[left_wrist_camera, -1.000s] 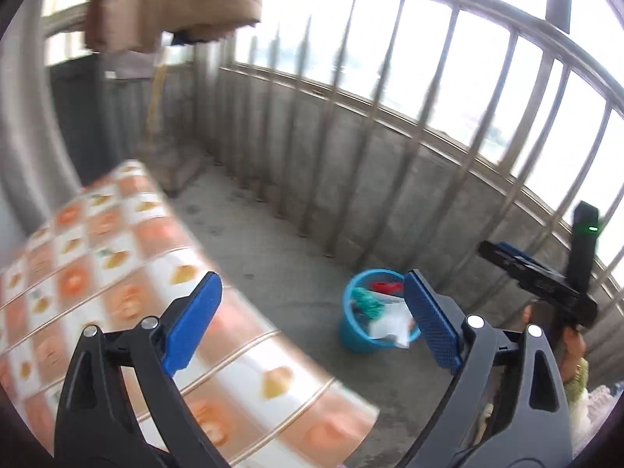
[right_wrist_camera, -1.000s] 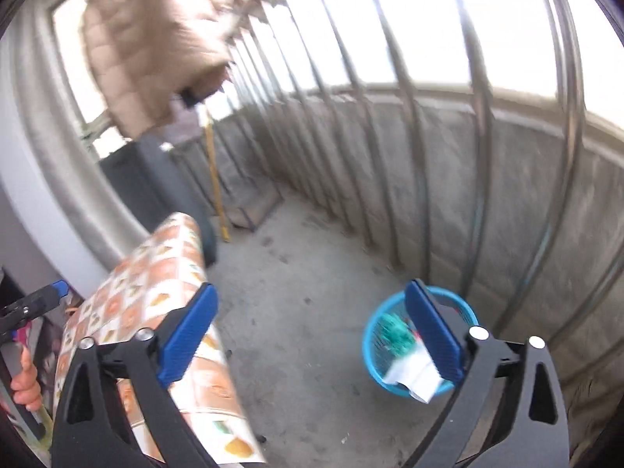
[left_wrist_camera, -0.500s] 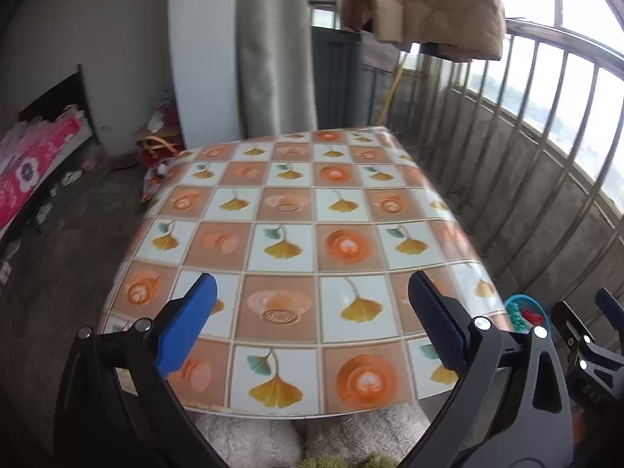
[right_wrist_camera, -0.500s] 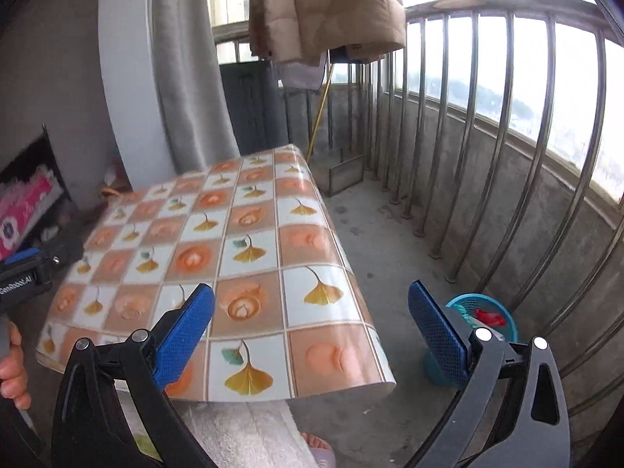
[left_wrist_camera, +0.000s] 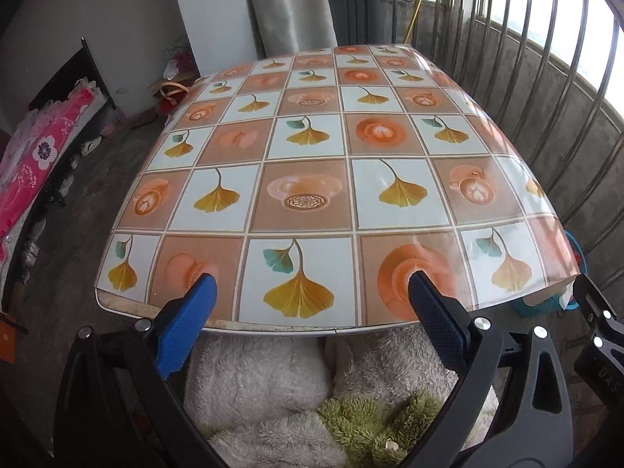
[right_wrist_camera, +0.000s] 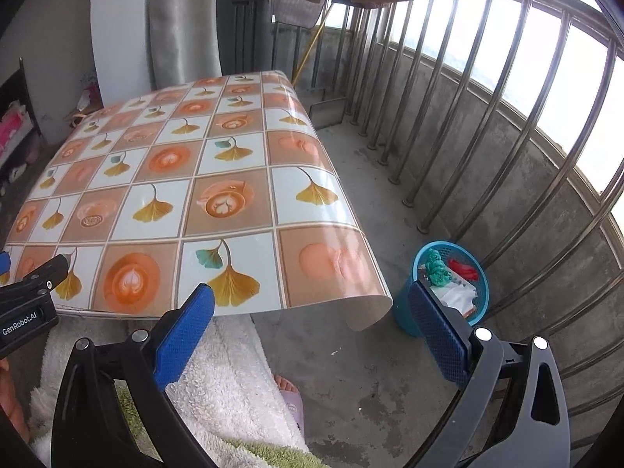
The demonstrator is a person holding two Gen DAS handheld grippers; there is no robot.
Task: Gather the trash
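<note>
Left wrist view: the left tongs (left_wrist_camera: 308,304) hang with their blue pads wide apart and nothing between them, just over the near edge of the worktop (left_wrist_camera: 312,179), a table covered in a glossy oilcloth of orange and pale squares printed with ginkgo leaves. No loose scrap shows on that cloth. At the far right, past the worktop's near right corner, a sliver of the blue plastic mesh wastebasket (left_wrist_camera: 577,249) peeks out, mostly hidden by the cloth's overhang. The black tip of the right tongs (left_wrist_camera: 596,312) shows at the right edge. Below is the person's fluffy white robe (left_wrist_camera: 257,374).

Right wrist view: the right tongs (right_wrist_camera: 312,312) are likewise spread apart and empty. The wastebasket (right_wrist_camera: 481,273) stands on the concrete floor (right_wrist_camera: 351,370) right of the worktop, near the steel railing (right_wrist_camera: 487,117), and already holds green crumpled trash (right_wrist_camera: 435,269), a red scrap (right_wrist_camera: 462,267) and white paper (right_wrist_camera: 456,296).

Judging from this, the collecting looks largely done, or a fresh piece must still be found. To do the step well, scan the cloth and the floor around the worktop before committing either tongs, keep them spread until a pad sits on each side of the scrap, and carry it fully over the basket rim before releasing, since light paper may drift.
</note>
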